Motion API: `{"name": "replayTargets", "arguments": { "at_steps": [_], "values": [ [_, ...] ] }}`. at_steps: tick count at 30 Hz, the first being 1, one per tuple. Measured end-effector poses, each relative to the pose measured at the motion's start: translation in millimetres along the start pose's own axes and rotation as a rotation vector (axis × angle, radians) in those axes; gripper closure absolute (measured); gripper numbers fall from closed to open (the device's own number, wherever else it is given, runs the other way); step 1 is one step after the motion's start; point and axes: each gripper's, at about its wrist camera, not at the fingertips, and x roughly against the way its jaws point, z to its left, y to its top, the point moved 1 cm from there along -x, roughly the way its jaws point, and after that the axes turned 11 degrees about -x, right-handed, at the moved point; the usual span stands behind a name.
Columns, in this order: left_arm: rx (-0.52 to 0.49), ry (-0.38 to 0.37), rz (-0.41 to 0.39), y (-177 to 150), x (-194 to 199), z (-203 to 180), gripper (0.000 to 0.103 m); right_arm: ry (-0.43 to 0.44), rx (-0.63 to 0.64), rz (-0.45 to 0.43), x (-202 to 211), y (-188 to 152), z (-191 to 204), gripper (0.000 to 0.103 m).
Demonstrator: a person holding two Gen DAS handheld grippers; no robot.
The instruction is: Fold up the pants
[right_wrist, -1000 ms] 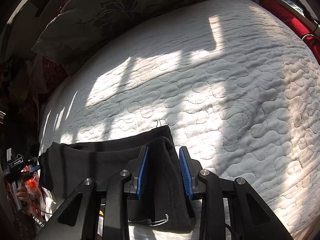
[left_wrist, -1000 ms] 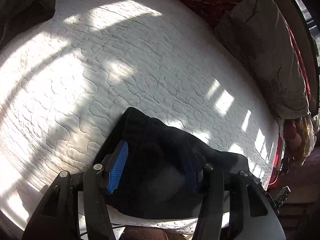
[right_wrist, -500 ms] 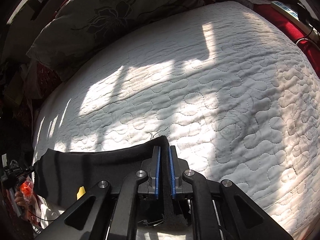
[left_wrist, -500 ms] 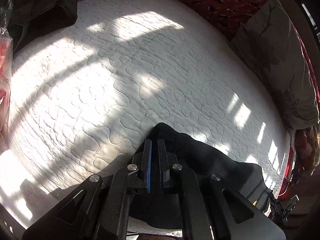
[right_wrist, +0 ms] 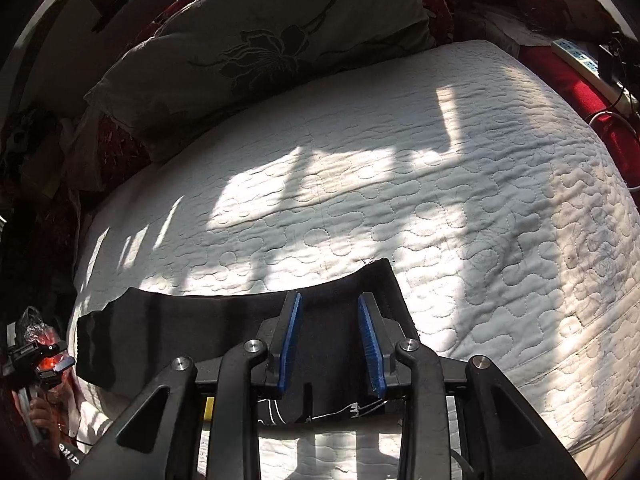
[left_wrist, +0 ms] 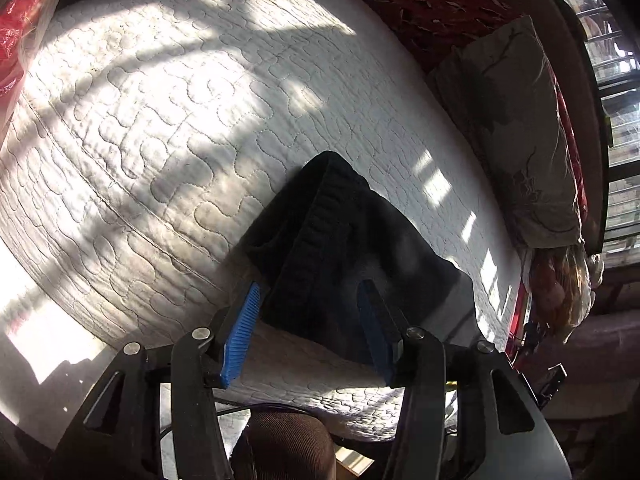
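Observation:
Black pants lie on the white quilted mattress, near its front edge. Their ribbed waistband end is bunched and reaches up between the blue pads of my left gripper. Those jaws are opening and the pads stand off the cloth. In the right wrist view the pants stretch to the left as a flat dark band. My right gripper hovers over their right end. Its jaws are opening too, with the cloth below and between the pads, not pinched.
A grey flowered pillow lies along the bed's far side, against red patterned fabric. A red plastic bag sits by one corner, a power strip by another. A knee shows below the left gripper.
Half a second ago both grippers were shut on the pants' edges; now both have opened and let the cloth go. The waistband end lies farther up the bed and more bunched.

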Motion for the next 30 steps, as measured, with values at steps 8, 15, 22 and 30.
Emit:
{"name": "replayTargets", "arguments": {
  "at_steps": [8, 15, 22, 30],
  "values": [
    [0.173, -0.14, 0.002, -20.3, -22.3, 8.7, 0.054, 0.064, 0.227, 0.117, -25.2, -58.3, 91.7, 0.066],
    [0.186, -0.132, 0.0, 6.4, -27.5, -1.0, 0.083, 0.055, 0.299, 0.185, -45.0, -90.5, 119.2, 0.066],
    [-0.024, 0.021, -0.125, 20.3, -4.9, -13.6, 0.089, 0.019, 0.25, 0.204, -52.5, -92.3, 105.7, 0.066],
    [0.047, -0.042, -0.006, -0.3, -34.4, 23.3, 0.061, -0.007, 0.226, 0.212, -58.3, -92.6, 94.1, 0.066]
  ]
}}
